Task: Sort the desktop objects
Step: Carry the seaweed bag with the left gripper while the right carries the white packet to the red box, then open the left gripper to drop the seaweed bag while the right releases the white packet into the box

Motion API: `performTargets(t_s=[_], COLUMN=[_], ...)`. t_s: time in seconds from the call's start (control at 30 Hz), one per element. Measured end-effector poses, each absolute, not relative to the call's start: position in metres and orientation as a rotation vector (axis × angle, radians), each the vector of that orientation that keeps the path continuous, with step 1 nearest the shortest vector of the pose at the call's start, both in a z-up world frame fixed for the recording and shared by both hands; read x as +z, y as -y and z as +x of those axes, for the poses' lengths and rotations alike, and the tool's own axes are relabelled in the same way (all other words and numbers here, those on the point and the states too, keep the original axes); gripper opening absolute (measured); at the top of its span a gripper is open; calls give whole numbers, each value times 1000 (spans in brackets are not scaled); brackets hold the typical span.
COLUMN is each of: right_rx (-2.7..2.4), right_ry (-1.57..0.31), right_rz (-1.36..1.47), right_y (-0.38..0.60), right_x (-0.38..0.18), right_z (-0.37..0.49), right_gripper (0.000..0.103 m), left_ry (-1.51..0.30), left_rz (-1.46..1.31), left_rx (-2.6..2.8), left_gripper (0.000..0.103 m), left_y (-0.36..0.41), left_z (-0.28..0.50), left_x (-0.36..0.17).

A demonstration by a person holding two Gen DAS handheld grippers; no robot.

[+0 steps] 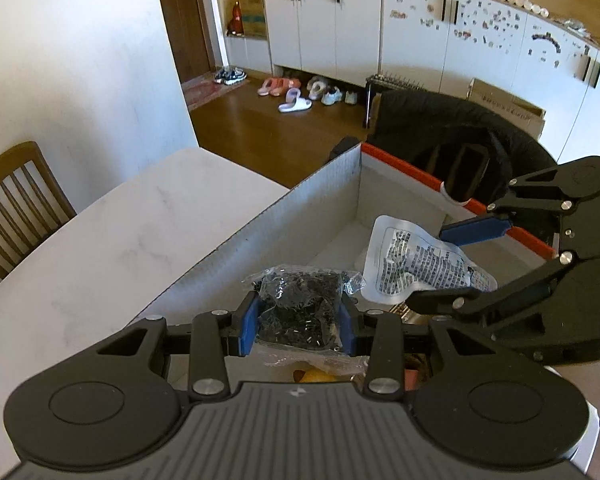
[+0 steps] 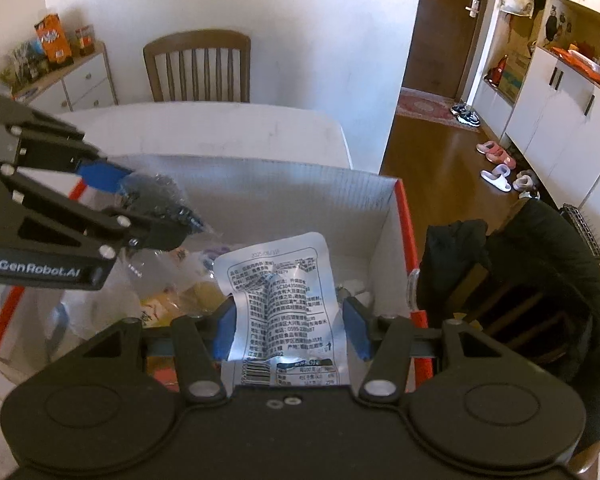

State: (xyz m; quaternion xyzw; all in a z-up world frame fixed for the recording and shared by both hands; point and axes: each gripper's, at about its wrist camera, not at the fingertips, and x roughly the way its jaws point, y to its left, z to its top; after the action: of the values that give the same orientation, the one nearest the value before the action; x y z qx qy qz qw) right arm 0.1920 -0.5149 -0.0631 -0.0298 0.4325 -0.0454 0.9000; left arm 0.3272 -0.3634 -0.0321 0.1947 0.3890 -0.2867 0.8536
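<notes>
My left gripper [image 1: 298, 326] is shut on a clear bag of small black pieces [image 1: 296, 308] and holds it over the near corner of an open white cardboard box with a red rim [image 1: 284, 216]. My right gripper [image 2: 292, 326] holds a silver foil pouch with printed text [image 2: 284, 304] between its blue pads, over the same box [image 2: 300, 184]. The right gripper also shows in the left wrist view [image 1: 456, 266] with the pouch [image 1: 412, 260]. The left gripper shows in the right wrist view [image 2: 140, 208] with the bag [image 2: 160, 196]. Several packets lie in the box bottom.
The box sits on a white table [image 1: 100, 248]. A wooden chair [image 2: 198, 66] stands at its far side. Another chair with a black jacket [image 2: 540, 280] is just beyond the box's red edge. A low cabinet with snack boxes [image 2: 60, 68] is at the wall.
</notes>
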Motion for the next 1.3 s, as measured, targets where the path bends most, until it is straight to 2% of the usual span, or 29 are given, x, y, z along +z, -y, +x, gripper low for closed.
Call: performTargets(t_s=[0.9, 1.0, 1.07, 1.2, 1.3], right_rx=[-41, -38, -39, -45, -48], right_ry=[-962, -963, -964, -955, -947], right_rz=[-69, -72, -68, -66, -57], right_y=[518, 518, 518, 518, 519], right_x=[-88, -87, -87, -84, -80], right_z=[200, 201, 200, 198, 196], right_gripper=[56, 57, 58, 64, 64], left_ry=[-964, -963, -956, -946, -939], left_rz=[444, 436, 430, 409, 385], left_rx=[-587, -583, -582, -582, -578], left_gripper=[41, 49, 59, 61, 61], left_y=[363, 361, 360, 354, 349], left_z=[357, 356, 356, 353, 351], left_x=[-67, -68, -68, -63, -58])
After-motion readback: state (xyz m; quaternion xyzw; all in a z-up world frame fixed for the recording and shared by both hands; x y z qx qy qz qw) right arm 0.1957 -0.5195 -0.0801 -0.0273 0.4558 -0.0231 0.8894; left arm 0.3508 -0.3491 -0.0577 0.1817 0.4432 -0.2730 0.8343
